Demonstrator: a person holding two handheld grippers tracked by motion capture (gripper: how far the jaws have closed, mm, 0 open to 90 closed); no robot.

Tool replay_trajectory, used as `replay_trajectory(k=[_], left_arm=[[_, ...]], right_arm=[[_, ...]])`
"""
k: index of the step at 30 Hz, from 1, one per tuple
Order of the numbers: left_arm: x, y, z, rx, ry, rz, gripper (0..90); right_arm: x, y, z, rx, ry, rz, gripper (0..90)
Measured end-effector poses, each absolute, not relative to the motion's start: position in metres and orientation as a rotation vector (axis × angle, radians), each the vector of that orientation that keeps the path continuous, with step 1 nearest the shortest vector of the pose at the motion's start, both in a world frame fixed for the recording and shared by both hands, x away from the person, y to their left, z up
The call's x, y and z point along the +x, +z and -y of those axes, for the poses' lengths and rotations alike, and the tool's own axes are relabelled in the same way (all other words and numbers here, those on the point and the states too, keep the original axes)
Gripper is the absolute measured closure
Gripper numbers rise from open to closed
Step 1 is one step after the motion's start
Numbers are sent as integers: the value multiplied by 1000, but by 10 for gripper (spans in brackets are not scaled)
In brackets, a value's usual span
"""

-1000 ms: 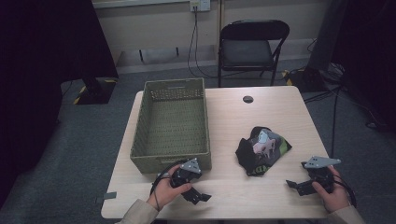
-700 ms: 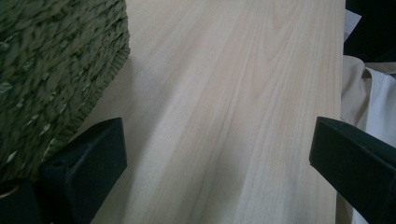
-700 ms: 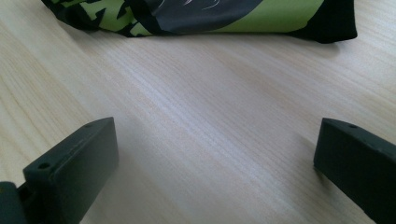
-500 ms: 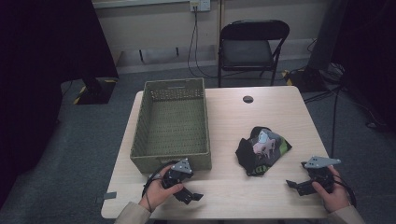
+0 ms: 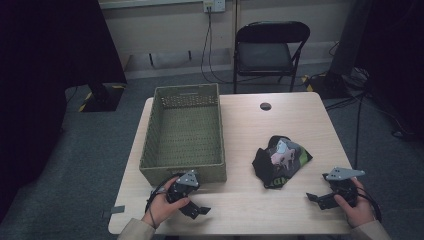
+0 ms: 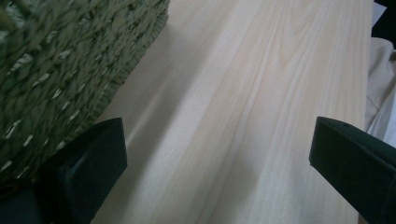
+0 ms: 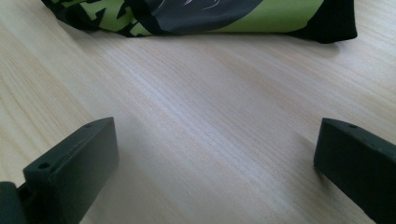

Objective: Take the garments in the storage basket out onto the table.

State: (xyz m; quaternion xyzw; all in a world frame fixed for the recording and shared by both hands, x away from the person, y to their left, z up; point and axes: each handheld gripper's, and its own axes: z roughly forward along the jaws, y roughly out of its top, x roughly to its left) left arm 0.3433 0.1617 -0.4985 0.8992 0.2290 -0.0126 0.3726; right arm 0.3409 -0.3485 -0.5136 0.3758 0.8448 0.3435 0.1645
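A dark bundle of cloth (image 5: 280,160) with green and pale patches lies right of centre on the light wooden table (image 5: 250,200). A green woven basket (image 5: 182,135) stands on the table's left half with nothing showing inside. My left gripper (image 5: 196,208) rests at the near edge just in front of the basket, jaws open over bare wood (image 6: 217,144), with the basket wall (image 6: 56,60) close beside one jaw. My right gripper (image 5: 316,199) sits at the near right, open (image 7: 217,140), facing the cloth's black and green edge (image 7: 210,16) a short way off.
A small black disc (image 5: 265,106) lies near the table's far edge. A black folding chair (image 5: 270,50) stands behind the table. Cables run along the floor at the right. Bare wood stretches between basket and cloth.
My left gripper has slid a little to the left along the front of the basket. The right gripper, the cloth and the basket have stayed put.
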Motion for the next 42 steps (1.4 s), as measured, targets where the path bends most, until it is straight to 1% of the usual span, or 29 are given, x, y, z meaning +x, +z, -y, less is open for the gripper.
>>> replay_trajectory(k=[29, 42], left_arm=[[338, -507, -186, 2351, 68, -602, 38], [335, -509, -199, 2339, 90, -616, 29]], right_arm=[[341, -514, 348, 1071, 979, -2408, 0], [341, -514, 348, 1071, 979, -2408, 0]])
